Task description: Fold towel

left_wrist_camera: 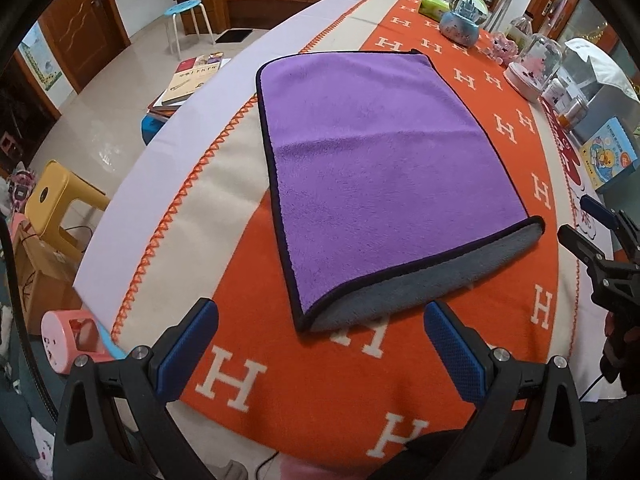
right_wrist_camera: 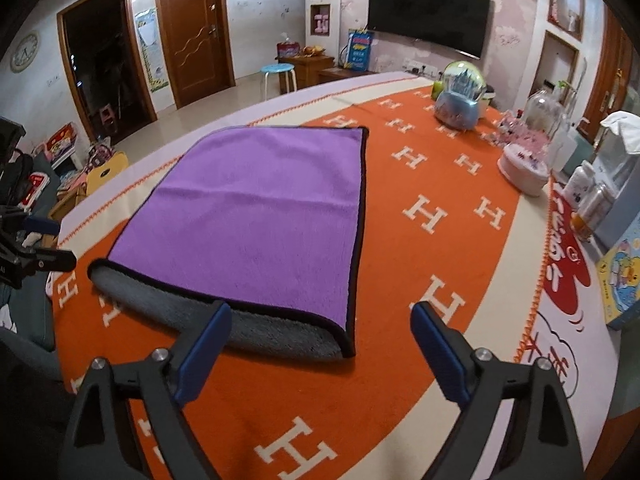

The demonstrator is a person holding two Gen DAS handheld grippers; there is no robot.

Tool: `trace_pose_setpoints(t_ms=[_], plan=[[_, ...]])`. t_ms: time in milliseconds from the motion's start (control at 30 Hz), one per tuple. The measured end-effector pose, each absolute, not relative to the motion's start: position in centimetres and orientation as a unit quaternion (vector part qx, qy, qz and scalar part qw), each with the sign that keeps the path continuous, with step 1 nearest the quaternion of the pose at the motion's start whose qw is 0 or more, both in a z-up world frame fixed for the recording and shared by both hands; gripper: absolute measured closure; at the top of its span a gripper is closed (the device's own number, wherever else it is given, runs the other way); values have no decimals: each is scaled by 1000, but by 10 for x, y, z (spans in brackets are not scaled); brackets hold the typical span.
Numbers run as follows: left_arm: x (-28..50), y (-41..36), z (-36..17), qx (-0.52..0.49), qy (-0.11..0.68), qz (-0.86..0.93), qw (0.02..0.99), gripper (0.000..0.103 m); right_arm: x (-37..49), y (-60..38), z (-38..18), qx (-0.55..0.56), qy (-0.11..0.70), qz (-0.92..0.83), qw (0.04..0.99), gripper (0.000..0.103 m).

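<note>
Soft, light and limp, the purple towel (left_wrist_camera: 384,168) filling mid-frame looks best pinched at its lower dark-hemmed corners by the released fingers (left_wrist_camera: 188,344) of both grippers.

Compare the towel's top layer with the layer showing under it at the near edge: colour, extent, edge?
The top layer is purple; the lower layer is grey. The top layer covers almost the whole towel, while the lower layer shows only as a strip along the near edge. The top layer's near edge carries dark trim and curves back, whereas the lower layer's edge sticks out past it onto the orange blanket. Both look plush and lie flat. Both grippers, left and right, are open, off the towel.
</note>
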State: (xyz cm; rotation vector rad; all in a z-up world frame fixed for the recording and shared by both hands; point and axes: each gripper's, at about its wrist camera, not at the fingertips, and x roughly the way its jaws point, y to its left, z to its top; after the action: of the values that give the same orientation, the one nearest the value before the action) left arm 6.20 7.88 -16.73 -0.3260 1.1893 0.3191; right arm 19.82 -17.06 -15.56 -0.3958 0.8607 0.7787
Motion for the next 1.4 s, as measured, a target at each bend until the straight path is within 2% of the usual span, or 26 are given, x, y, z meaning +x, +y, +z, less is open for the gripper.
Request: trace_pose_setpoints(t_ms=[200,400,567,900,933,1000,1067,1133,1233,1400], plan=[[67,85,-189,-170,556,136,802,4,202,-167,-176,-197,415,379,803,20],[75,87,-208,-181,567,127,794,14,207,-165,-192,-200,433,384,790,33],[79,83,-218,-187,577,118,786,30,208,-163,-200,-204,445,392,779,47],[83,77,-222,-202,581,107,781,55,207,-167,-201,-208,447,390,778,70],[82,77,-222,-203,580,106,782,60,208,-168,-201,-208,447,389,778,73],[82,77,-222,-209,581,106,780,65,209,-169,-201,-207,448,386,779,78],[79,81,-222,-216,582,102,777,76,210,-171,-202,-205,451,384,779,86],[79,80,-223,-218,582,104,776,83,211,-172,-201,-203,452,382,780,92],[78,80,-222,-216,580,109,777,91,213,-174,-200,-200,453,383,780,96],[77,80,-222,-217,580,110,777,95,213,-173,-201,-204,453,384,778,98]])
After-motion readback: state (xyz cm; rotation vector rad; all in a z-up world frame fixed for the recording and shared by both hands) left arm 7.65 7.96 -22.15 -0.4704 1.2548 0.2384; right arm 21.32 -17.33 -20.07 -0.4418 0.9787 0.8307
